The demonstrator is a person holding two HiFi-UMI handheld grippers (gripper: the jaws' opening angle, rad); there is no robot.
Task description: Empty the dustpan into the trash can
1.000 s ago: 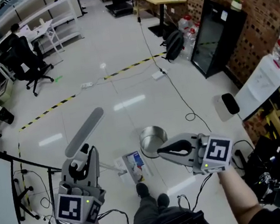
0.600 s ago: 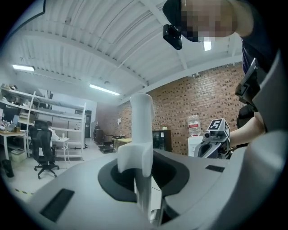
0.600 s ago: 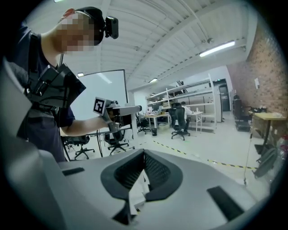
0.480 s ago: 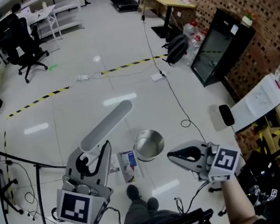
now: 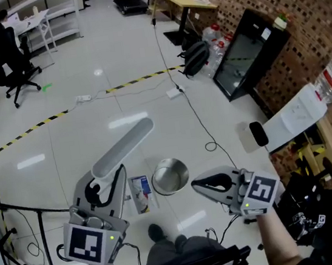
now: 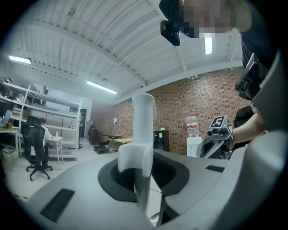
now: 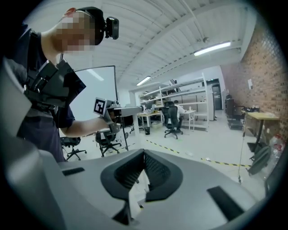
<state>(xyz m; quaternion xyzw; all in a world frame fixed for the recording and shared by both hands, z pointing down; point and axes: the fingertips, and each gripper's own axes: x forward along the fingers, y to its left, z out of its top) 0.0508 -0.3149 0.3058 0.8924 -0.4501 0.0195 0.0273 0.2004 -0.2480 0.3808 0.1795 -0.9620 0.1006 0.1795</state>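
My left gripper (image 5: 107, 178) is shut on the pale grey handle (image 5: 123, 147) of a long-handled dustpan. The handle slants up to the right, and the pan (image 5: 140, 194) with its litter hangs low over the floor below it. A round steel trash can (image 5: 170, 176) stands on the floor just right of the pan. My right gripper (image 5: 198, 184) hovers right of the can, shut and empty. In the left gripper view the handle (image 6: 143, 117) stands upright between the jaws of the left gripper (image 6: 143, 179). In the right gripper view the jaws of the right gripper (image 7: 143, 174) meet with nothing in them.
A black cable (image 5: 196, 118) runs across the white floor to the can's right. Yellow-black tape (image 5: 59, 115) crosses farther off. A black cabinet (image 5: 242, 57), a backpack (image 5: 195, 57) and a water dispenser (image 5: 299, 117) line the brick wall at right. My shoes (image 5: 158, 234) are below the pan.
Both grippers have shifted across the floor with me. The handle now leans more to the right, and the pan and can sit closer between the grippers. Neither grip has changed.
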